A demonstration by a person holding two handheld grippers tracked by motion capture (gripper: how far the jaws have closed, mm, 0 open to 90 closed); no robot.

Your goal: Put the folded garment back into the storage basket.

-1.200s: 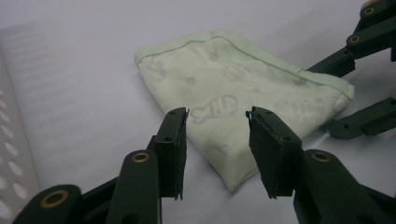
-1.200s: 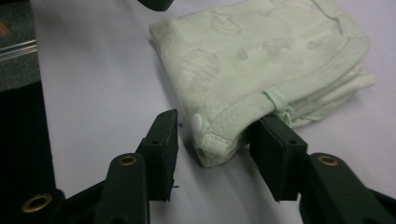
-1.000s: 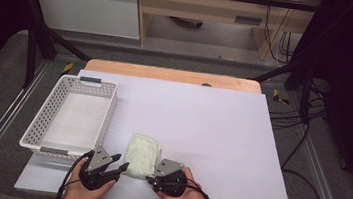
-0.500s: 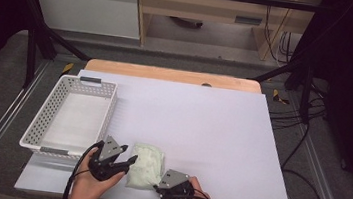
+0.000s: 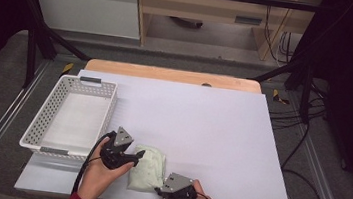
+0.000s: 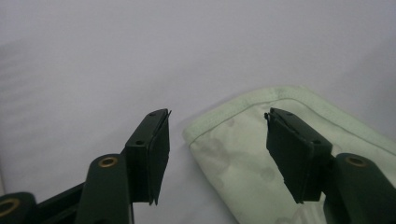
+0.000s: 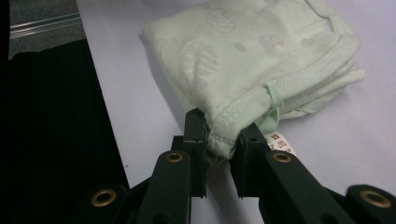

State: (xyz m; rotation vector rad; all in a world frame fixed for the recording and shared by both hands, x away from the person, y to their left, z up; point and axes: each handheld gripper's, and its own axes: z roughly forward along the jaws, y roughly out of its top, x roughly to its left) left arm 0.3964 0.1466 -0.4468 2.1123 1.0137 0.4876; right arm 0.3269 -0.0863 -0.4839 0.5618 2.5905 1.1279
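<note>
A folded pale green cloth [image 5: 147, 174] with a faint printed pattern lies on the white table near its front edge. My right gripper [image 5: 158, 190] comes in from the near side and is shut on the cloth's hemmed near corner [image 7: 223, 135], beside a small white label [image 7: 279, 140]. My left gripper [image 5: 137, 156] hovers at the cloth's left side. Its jaws have just been opening and now stand apart [image 6: 217, 140]. The cloth's far corner [image 6: 243, 154] lies on the table between and below them, and the pads do not touch it.
A white perforated basket [image 5: 42, 137] stands empty at the left, close to my left hand. The white tabletop [image 5: 211, 128] stretches to the right and far side, with a wooden board edge [image 5: 172, 75] behind it. The table's front edge runs just under my right hand.
The cloth has slid toward the front edge with my right gripper, which drew back. My left gripper moved away from the front edge and a little right, and its jaws stand wider.
</note>
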